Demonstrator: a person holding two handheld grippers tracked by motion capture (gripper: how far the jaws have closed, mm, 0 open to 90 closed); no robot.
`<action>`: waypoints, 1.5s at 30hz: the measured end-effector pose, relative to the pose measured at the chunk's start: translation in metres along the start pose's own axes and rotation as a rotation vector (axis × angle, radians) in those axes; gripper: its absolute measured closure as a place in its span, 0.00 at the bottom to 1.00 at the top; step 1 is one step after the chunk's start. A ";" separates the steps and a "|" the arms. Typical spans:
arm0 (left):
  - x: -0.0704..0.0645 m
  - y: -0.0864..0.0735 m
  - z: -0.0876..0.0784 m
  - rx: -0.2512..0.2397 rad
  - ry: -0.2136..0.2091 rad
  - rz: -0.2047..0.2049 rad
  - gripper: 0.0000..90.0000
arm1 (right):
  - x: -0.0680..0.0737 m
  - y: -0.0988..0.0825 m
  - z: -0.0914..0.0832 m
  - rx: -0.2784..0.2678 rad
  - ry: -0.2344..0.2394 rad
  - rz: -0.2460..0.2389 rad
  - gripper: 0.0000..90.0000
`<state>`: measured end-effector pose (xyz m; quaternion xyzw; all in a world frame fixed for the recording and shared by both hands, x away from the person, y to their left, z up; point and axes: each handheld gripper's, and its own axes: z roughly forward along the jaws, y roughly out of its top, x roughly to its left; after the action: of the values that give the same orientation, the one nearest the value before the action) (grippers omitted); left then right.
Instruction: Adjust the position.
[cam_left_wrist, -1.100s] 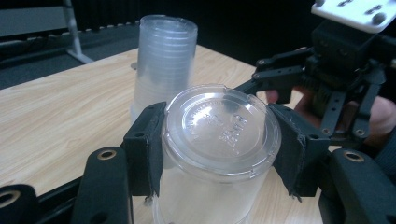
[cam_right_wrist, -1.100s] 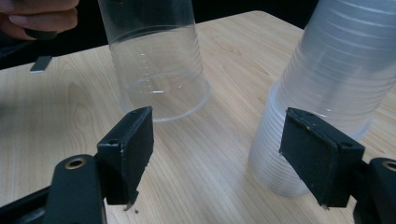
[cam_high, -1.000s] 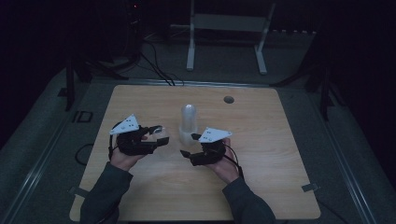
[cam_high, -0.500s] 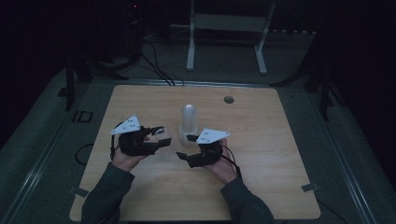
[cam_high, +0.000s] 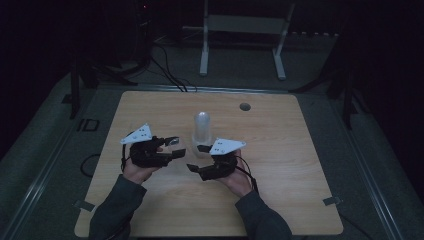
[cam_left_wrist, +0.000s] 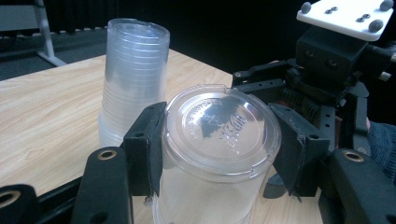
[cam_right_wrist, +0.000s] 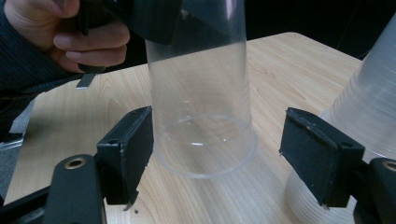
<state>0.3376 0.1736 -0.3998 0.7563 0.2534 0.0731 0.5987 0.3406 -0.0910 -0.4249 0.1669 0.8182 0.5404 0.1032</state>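
A clear plastic cup (cam_left_wrist: 219, 135) hangs upside down just above the table, its base up. My left gripper (cam_left_wrist: 219, 154) is shut on it, one pad pressed to each side near the base. In the right gripper view the cup's rim (cam_right_wrist: 205, 158) hovers over the wood between the jaws of my right gripper (cam_right_wrist: 217, 154), which stand wide; the right pad is clear of it. An upside-down stack of clear cups (cam_high: 202, 127) stands just behind both grippers. In the high view the left gripper (cam_high: 172, 146) and the right gripper (cam_high: 196, 158) face each other at mid-table.
The wooden table (cam_high: 280, 150) has a round cable hole (cam_high: 244, 106) at the back. A white metal stand (cam_high: 245, 30) and cables lie on the dark floor beyond. The cup stack (cam_right_wrist: 369, 112) sits close to my right gripper's right jaw.
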 end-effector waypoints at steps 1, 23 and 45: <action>0.000 0.000 0.000 0.001 -0.001 -0.001 0.46 | 0.000 0.000 0.000 -0.001 0.001 0.001 0.28; -0.003 0.001 0.003 -0.024 -0.031 -0.011 0.46 | 0.002 -0.003 0.007 -0.009 0.019 0.013 0.28; 0.000 -0.001 0.004 -0.089 -0.085 -0.076 0.46 | 0.004 -0.001 0.008 -0.027 0.027 0.005 0.28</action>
<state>0.3387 0.1700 -0.4017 0.7213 0.2527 0.0291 0.6442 0.3397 -0.0831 -0.4290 0.1603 0.8118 0.5538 0.0931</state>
